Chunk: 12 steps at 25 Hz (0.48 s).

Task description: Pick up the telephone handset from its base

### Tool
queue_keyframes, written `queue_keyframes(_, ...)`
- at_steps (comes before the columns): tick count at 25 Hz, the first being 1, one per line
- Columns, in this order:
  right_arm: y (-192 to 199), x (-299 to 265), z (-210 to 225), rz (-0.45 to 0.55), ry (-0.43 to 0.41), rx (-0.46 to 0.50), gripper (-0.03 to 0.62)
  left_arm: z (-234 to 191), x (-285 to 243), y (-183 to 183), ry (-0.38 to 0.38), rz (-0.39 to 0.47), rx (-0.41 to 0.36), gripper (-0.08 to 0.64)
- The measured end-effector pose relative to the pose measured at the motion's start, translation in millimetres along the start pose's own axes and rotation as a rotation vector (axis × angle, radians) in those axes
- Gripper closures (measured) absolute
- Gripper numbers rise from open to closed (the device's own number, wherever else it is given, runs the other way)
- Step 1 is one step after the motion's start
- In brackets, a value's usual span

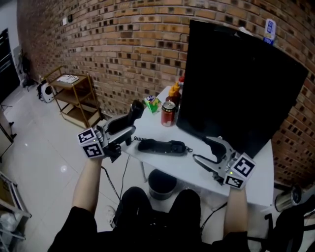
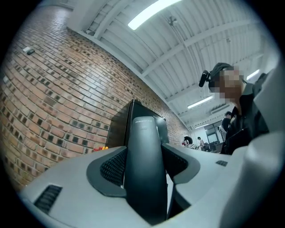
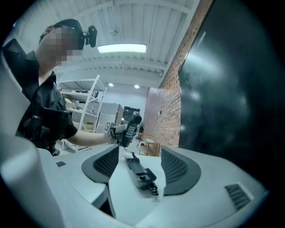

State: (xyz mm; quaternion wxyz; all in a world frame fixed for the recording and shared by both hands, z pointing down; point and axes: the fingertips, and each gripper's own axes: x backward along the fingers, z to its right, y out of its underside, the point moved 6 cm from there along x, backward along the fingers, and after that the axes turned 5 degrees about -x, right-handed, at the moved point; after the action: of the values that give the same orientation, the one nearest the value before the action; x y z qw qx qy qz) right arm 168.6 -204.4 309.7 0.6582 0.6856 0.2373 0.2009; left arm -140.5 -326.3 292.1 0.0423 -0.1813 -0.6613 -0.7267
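Grey jaws of the left hand-held gripper [image 1: 126, 129] clamp the black telephone handset [image 1: 134, 112], held in the air beside its base [image 1: 161, 146] on the white desk [image 1: 256, 170]; the right hand-held gripper [image 1: 205, 149] hovers open, empty

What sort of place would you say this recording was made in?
Probably an office or lab workspace: a white desk with a large black monitor against a brick wall, under ceiling strip lights.

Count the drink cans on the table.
1: a red can stands on the white table, left of the black monitor. More may hide behind it.
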Motion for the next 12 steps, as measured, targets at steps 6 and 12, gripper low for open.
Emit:
queue_keyframes(6,-24,70,-33,0.285,0.082,-0.06,0.287,10,10,2,-0.019,0.017,-0.02,0.308)
queue_keyframes(12,-11,109,-67,0.307,0.226,0.015,0.29,9,27,-8,-0.034,0.087,-0.001,0.308)
